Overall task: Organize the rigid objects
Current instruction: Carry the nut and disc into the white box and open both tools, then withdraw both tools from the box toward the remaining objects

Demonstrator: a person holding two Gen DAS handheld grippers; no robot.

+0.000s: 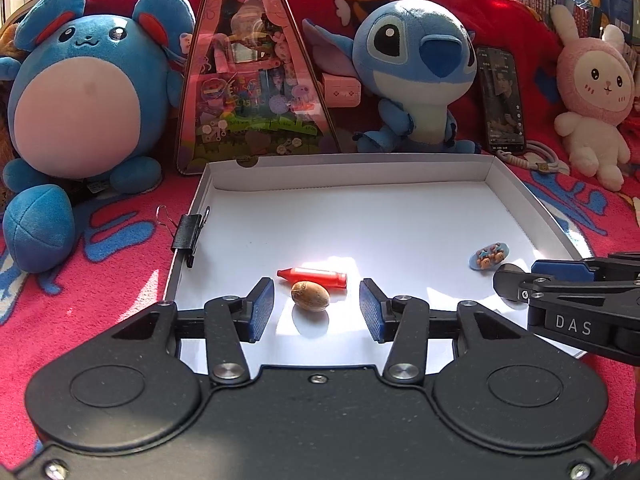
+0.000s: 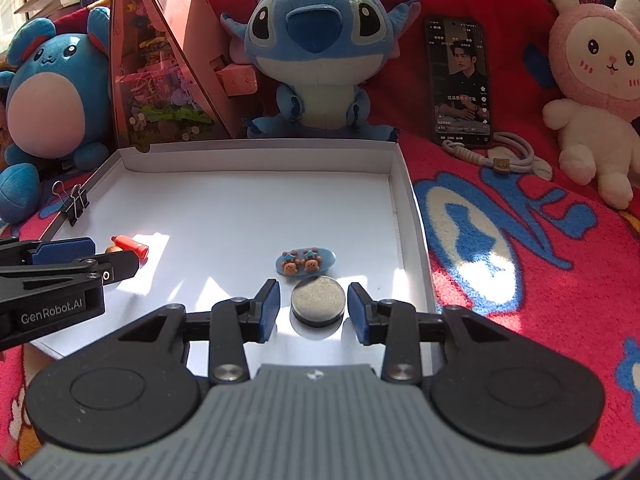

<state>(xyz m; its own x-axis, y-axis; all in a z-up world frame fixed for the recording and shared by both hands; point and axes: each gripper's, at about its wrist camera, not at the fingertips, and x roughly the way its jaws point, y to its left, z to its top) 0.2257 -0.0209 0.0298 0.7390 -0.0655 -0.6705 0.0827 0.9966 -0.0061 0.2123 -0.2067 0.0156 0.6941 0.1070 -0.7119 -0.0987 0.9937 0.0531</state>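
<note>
Two small hard pieces lie in the white box lid [image 1: 224, 178], a nut [image 1: 310, 297] between the left gripper [image 1: 317, 307]'s parted pads and a disc [image 2: 318, 301] (light, likely slippery; pinch its rim) inside the right gripper [image 2: 313, 307]'s equally unclenched jaws.

Tray [image 1: 224, 184] on blanket [image 1: 120, 240]. In tray: nut [image 1: 310, 297] touching crayon [image 1: 316, 277] just behind; hair clip [image 2: 306, 262] right, disc [image 2: 318, 300] just before it. Binder clip [image 1: 188, 232] on tray's left wall. Behind tray: plush toys [image 1: 416, 68], triangular box [image 1: 248, 80], phone [image 2: 460, 80].
</note>
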